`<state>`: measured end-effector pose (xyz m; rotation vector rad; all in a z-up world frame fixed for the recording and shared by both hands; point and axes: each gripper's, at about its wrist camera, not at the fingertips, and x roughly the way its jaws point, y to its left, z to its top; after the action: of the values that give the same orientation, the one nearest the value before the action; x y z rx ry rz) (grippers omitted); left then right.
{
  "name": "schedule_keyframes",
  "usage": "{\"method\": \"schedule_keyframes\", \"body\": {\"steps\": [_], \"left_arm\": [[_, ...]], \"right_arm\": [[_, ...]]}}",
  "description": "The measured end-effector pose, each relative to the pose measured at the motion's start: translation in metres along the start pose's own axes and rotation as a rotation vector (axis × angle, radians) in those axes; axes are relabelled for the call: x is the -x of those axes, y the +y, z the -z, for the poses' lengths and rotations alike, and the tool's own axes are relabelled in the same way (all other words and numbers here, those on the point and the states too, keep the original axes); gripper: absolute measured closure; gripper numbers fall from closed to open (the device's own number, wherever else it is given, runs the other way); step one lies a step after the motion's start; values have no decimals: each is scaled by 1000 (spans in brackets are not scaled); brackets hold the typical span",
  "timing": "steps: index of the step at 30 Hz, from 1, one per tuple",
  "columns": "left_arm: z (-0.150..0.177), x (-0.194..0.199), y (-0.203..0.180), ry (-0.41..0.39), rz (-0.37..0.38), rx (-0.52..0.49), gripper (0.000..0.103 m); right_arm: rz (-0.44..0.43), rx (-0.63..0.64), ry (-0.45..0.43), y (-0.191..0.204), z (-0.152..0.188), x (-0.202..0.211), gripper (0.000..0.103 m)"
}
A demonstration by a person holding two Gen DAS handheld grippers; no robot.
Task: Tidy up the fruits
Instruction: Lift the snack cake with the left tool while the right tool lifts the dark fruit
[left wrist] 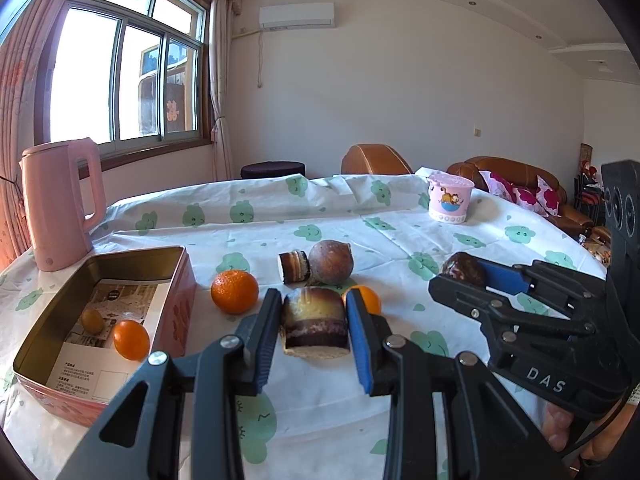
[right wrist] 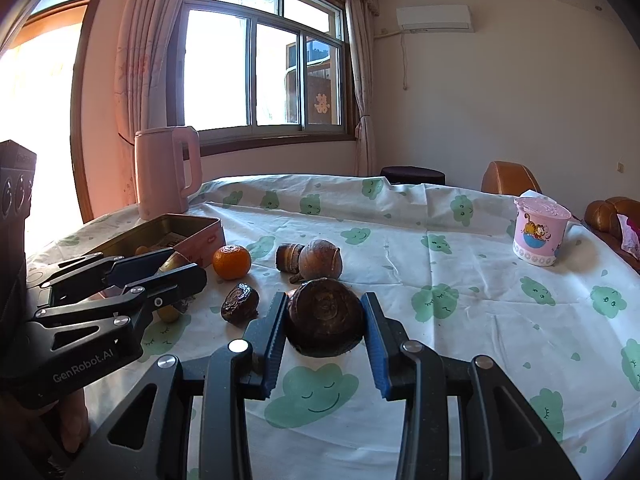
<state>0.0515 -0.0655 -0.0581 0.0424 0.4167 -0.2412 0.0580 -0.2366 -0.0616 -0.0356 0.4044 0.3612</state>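
- Two grippers, each closed on something: left gripper (left wrist: 314,320) clamps a layered brown-and-yellow chunk (left wrist: 315,322); right gripper (right wrist: 325,320) clamps a dark round fruit (right wrist: 325,322).
- Tin box (left wrist: 176,280) at nine o'clock holds one orange (left wrist: 131,339).
- Another orange (left wrist: 234,291) lies at eleven o'clock on the tablecloth (left wrist: 400,240).

Pink kettle (left wrist: 60,204) stands upright at table's far left corner, just behind the tin, handle twd centre. Pink cartoon cup w/ lid (left wrist: 450,198) sits well apart at far right. White cloth w/ green clouds (right wrist: 440,264) covers the table. Beyond: window (left wrist: 120,68), wall AC unit (left wrist: 296,16), brown sofa w/ floral cushions (left wrist: 516,184).
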Motion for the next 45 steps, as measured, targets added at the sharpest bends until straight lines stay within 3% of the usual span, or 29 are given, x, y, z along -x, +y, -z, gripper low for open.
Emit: {"method": "schedule_keyframes", "body": {"steps": [45], "left_arm": [[3,23,-7,-137,-18,-43,68]], "right_arm": [[3,41,-135,5,5,23,65]]}}
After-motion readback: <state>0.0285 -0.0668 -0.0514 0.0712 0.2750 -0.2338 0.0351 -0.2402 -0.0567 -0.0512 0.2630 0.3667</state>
